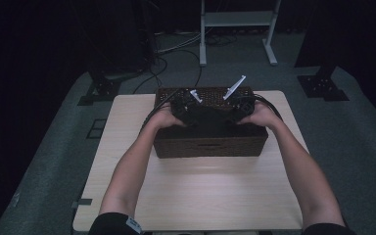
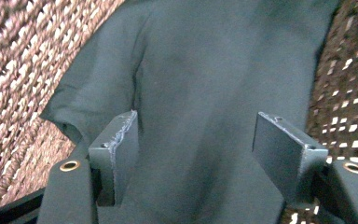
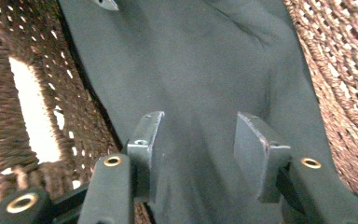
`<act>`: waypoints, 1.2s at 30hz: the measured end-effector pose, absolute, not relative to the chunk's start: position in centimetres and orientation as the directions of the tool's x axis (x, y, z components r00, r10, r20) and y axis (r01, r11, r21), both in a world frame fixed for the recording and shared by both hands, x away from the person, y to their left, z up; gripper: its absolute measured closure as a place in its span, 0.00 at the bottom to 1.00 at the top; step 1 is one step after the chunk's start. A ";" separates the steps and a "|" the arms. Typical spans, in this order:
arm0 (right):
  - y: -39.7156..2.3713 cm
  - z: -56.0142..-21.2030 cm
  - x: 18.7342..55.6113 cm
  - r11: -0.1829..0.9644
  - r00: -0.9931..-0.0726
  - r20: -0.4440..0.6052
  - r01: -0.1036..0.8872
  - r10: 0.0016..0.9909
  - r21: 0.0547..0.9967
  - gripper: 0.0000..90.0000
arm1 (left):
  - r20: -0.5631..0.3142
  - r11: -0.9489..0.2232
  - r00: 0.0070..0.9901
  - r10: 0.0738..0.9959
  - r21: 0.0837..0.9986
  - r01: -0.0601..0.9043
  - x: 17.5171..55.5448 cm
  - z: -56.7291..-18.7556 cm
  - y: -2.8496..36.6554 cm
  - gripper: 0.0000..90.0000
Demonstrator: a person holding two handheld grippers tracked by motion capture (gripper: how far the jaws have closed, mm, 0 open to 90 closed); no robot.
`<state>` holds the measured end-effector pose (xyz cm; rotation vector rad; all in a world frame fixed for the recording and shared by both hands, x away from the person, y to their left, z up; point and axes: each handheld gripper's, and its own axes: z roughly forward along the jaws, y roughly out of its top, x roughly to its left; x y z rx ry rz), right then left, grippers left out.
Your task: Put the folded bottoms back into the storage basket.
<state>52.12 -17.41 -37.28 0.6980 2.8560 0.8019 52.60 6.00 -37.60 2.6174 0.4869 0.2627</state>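
Cloth: dark garment [image 2: 205, 84] lies in the woven basket [image 1: 210, 144], under both claws.
Left gripper [image 2: 196, 149]: jaws apart, cloth between them (not pinched).
Right gripper [image 3: 198, 140]: jaws apart over the cloth.
Surroundings: wicker walls close on either side of each claw.
Table [image 1: 196, 191]: bare wood nearer the person.

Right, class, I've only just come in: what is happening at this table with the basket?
A person holds a gripper in each hand over a dark woven basket that stands on a light wooden table. A dark cloth, apparently a garment, lies inside the basket. The left gripper and the right gripper both point down at the cloth with jaws apart; the fabric lies beneath them, not pinched. It looks as if the cloth has been laid in the basket and let go.
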 end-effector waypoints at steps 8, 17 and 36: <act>-18.2 -36.6 50.6 0.744 -0.893 0.020 0.386 0.449 0.546 0.55 | 0.105 -0.823 0.921 0.376 0.494 0.280 51.4 -36.9 6.0 0.32; -19.2 -35.9 49.3 0.726 -0.891 0.021 0.384 0.454 0.570 0.54 | 0.082 -0.819 0.923 0.376 0.496 0.289 50.5 -36.6 6.2 0.31; -19.5 -34.2 47.3 0.717 -0.904 0.009 0.344 0.427 0.607 0.49 | 0.084 -0.793 0.927 0.366 0.550 0.263 48.1 -34.0 7.5 0.26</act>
